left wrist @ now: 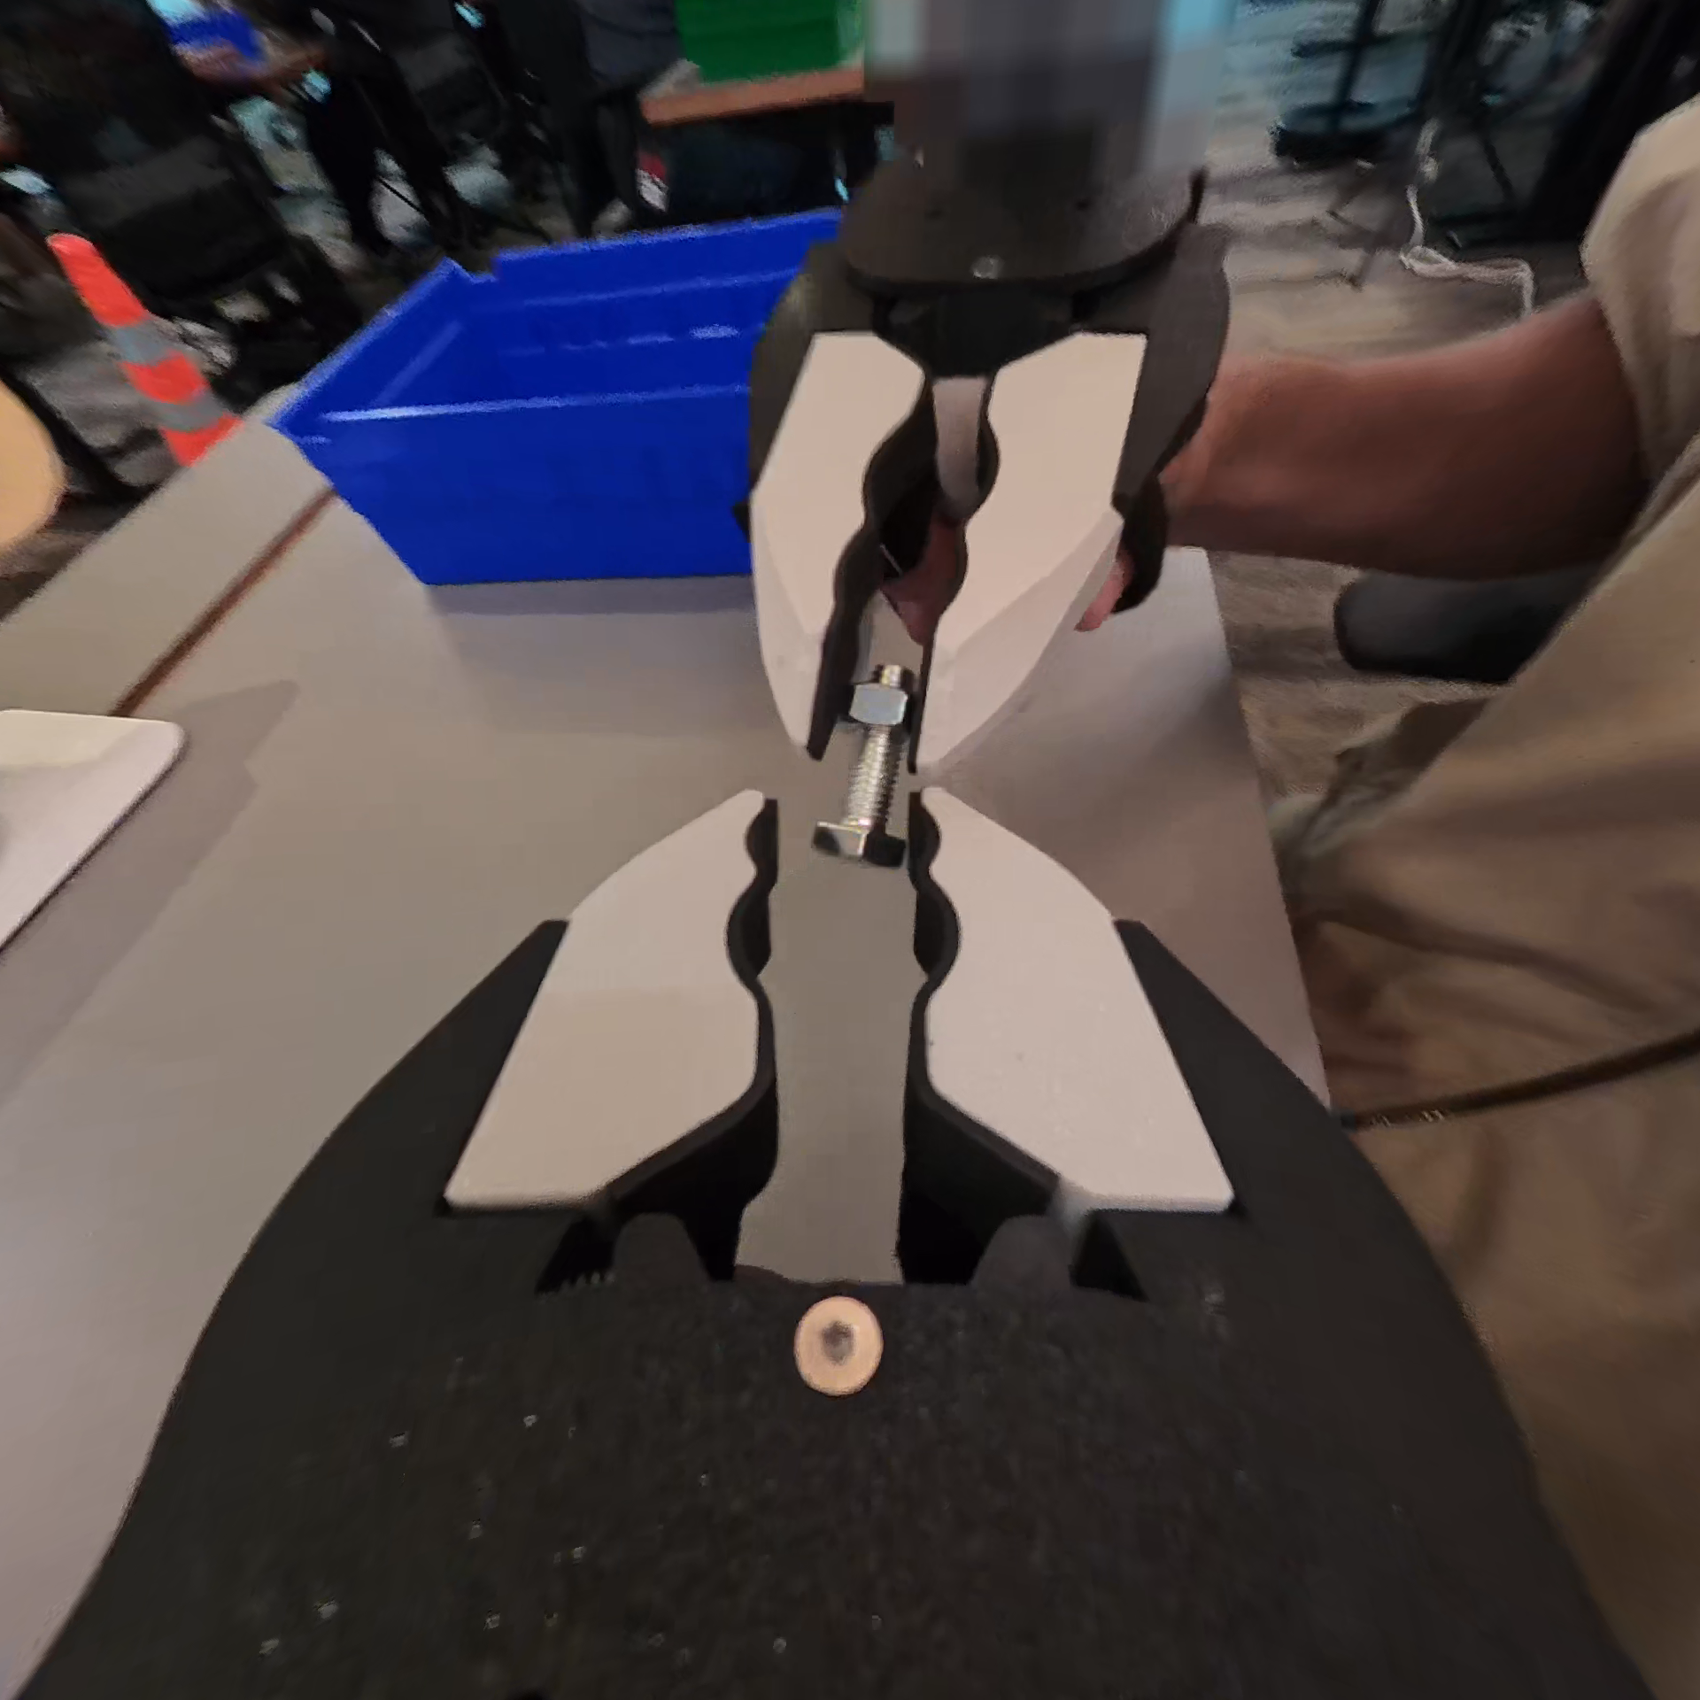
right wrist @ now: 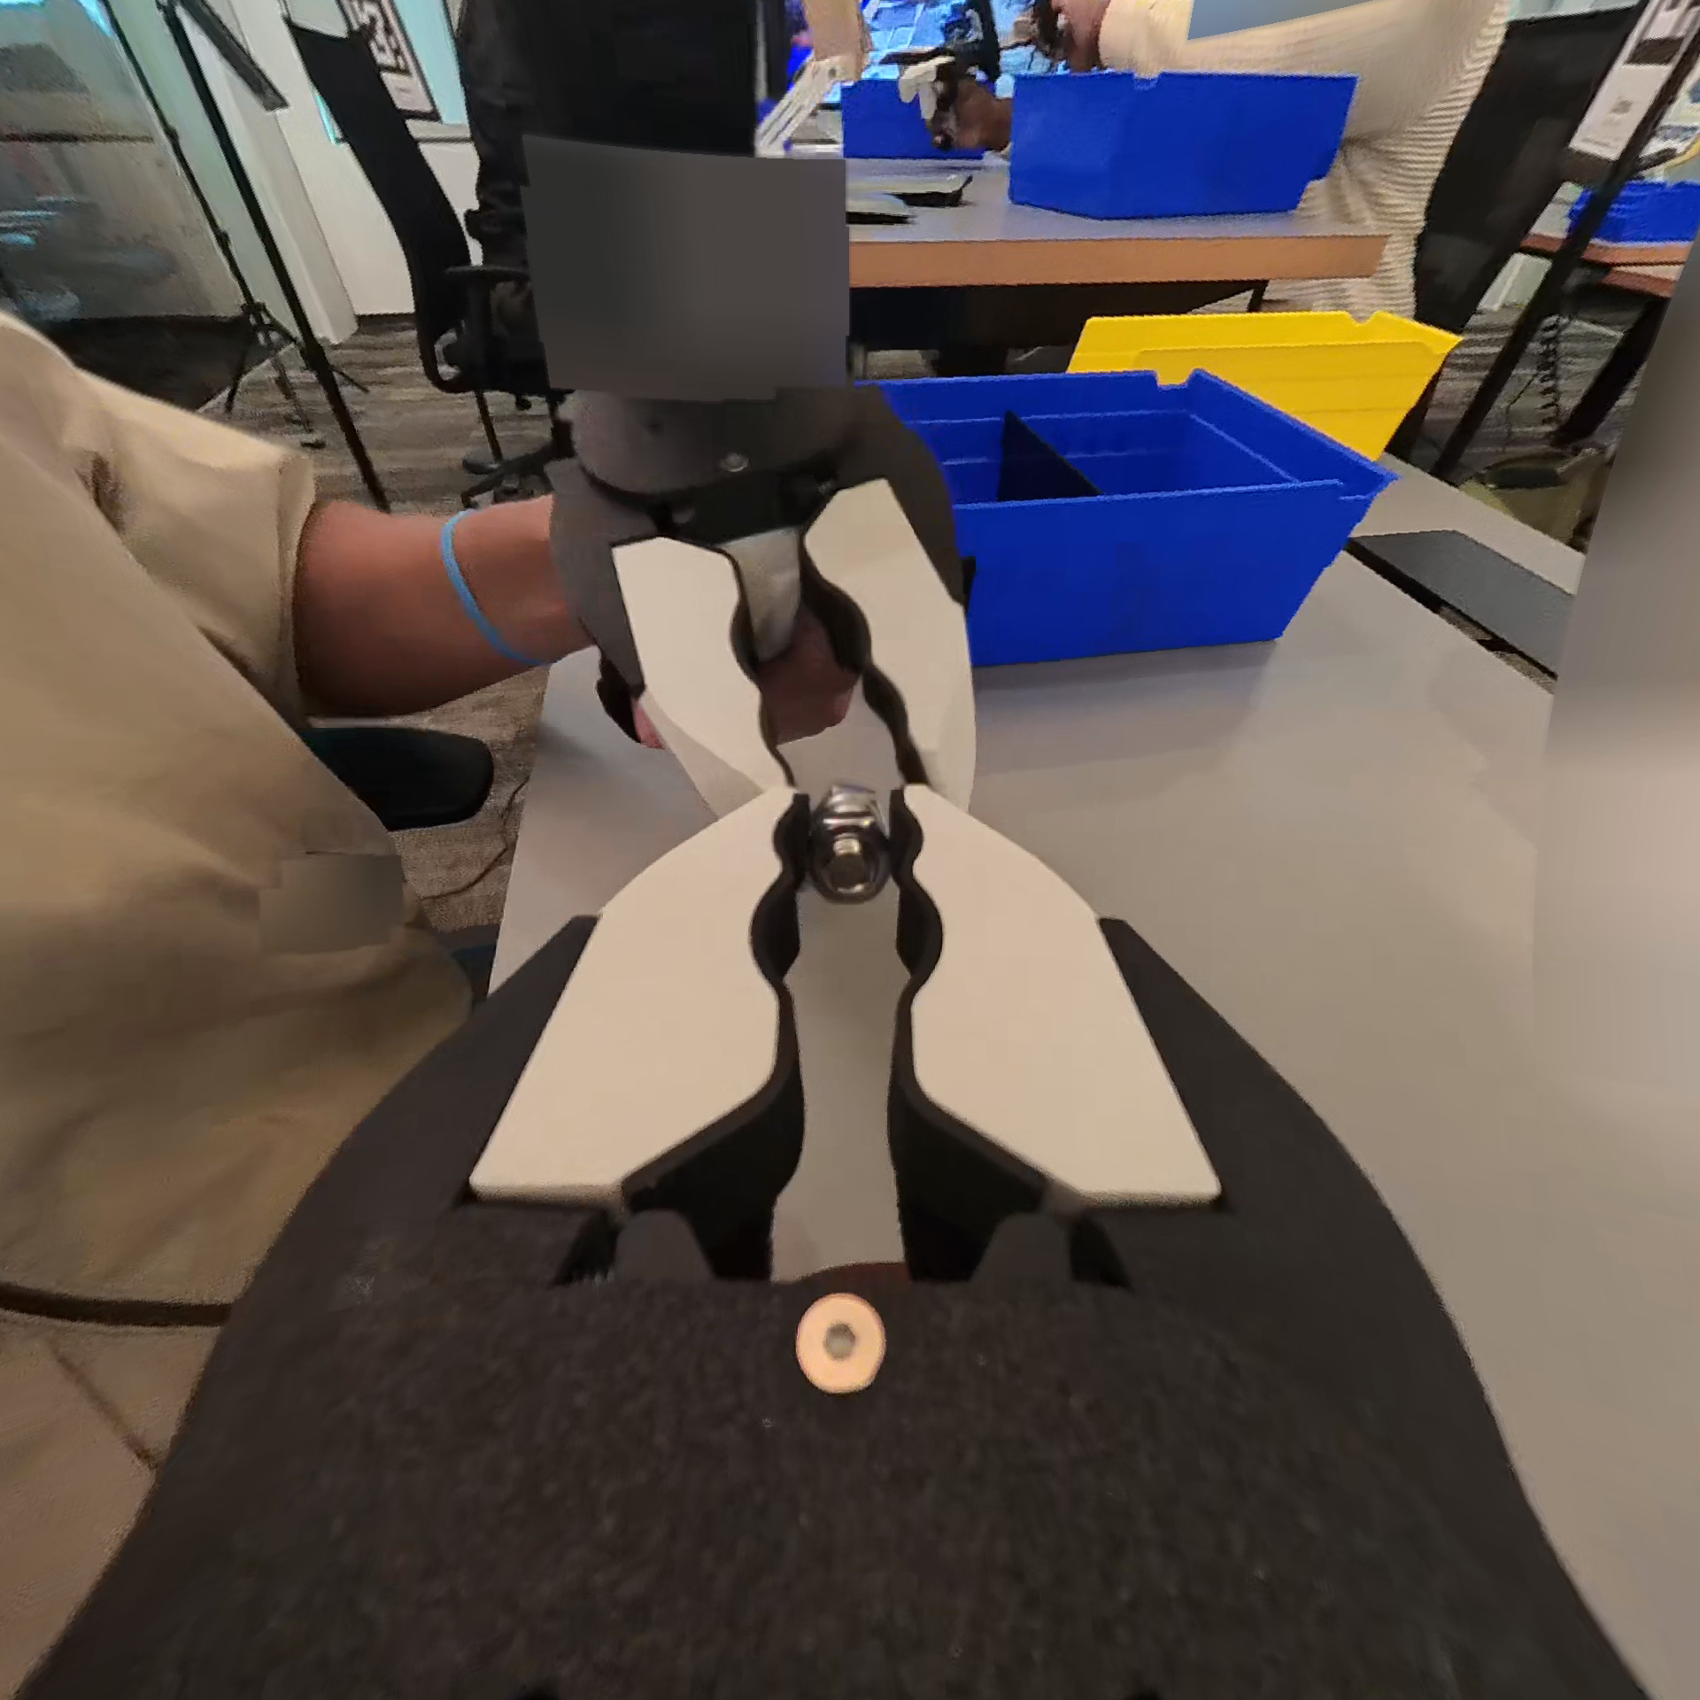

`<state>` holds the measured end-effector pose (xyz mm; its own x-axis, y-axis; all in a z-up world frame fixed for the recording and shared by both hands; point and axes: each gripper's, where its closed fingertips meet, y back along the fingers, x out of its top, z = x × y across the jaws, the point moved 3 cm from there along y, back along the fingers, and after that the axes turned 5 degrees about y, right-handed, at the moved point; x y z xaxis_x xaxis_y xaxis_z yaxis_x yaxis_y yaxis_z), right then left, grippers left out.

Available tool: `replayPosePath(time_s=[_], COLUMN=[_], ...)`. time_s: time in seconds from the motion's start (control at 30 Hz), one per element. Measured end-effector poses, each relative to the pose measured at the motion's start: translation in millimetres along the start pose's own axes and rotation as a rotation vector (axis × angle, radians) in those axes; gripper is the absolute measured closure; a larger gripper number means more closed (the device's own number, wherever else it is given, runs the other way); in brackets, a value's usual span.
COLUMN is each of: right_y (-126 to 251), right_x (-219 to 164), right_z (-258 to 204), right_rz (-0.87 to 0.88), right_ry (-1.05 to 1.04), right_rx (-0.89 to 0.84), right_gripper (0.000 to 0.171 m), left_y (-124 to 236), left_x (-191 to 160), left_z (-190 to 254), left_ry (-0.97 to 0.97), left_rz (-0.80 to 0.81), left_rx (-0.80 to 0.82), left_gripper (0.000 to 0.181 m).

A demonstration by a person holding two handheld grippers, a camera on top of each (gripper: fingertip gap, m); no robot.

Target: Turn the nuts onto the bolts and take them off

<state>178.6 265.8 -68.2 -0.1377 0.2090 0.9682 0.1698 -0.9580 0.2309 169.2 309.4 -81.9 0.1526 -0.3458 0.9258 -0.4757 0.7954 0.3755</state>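
Note:
A silver bolt hangs in the air above the grey table, head toward my left gripper, with a hex nut threaded near its far end. My right gripper comes in from above and is shut on the nut. My left gripper is open. Its fingertips flank the square bolt head, with a gap on the left side. In the right wrist view, my right gripper clamps the nut. The left gripper faces it from beyond, jaws apart.
A blue bin stands on the table behind the grippers; in the right wrist view it has a dark divider. A yellow bin is behind it. A white pad lies at the left. The person's arms hold both grippers. Left and right tips are no more than a few centimetres apart.

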Motion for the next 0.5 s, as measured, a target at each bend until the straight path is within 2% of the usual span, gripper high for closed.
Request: replayPosePath(time_s=[0.13,0.17,0.2,0.3,0.33,0.43,0.5], right_y=[9.8,12.9,16.9,28.3,30.5,28.1,30.8], right_x=[-3.8,-5.3,-6.5,-9.1,-12.0,-35.2,-52.4], right_z=[8.7,12.6,16.1,20.8,21.5,29.5,36.2], right_rz=[0.031,0.032,0.035,0.071,0.072,0.002,-0.055], right_ry=[-0.036,-0.046,-0.057,-0.097,-0.099,-0.150,-0.184], right_rx=[-0.101,-0.148,-0.200,-0.335,-0.379,-0.446,-0.479], right_gripper=[0.157,0.158,0.169,0.171,0.171,0.171,0.171], left_y=[11.7,16.2,22.5,47.6,52.3,51.6,48.0], left_x=[3.4,2.8,1.9,-10.9,-16.6,-41.5,-46.2], left_z=[-10.7,-17.8,-26.3,-47.8,-48.9,-49.9,-47.8], left_ry=[0.066,0.085,0.104,0.174,0.198,0.260,0.285], left_rz=[0.161,0.195,0.234,0.337,0.368,0.354,0.349], left_rx=[0.147,0.228,0.331,0.695,0.766,0.866,0.841], left_gripper=[0.136,0.135,0.135,0.138,0.140,0.141,0.141])
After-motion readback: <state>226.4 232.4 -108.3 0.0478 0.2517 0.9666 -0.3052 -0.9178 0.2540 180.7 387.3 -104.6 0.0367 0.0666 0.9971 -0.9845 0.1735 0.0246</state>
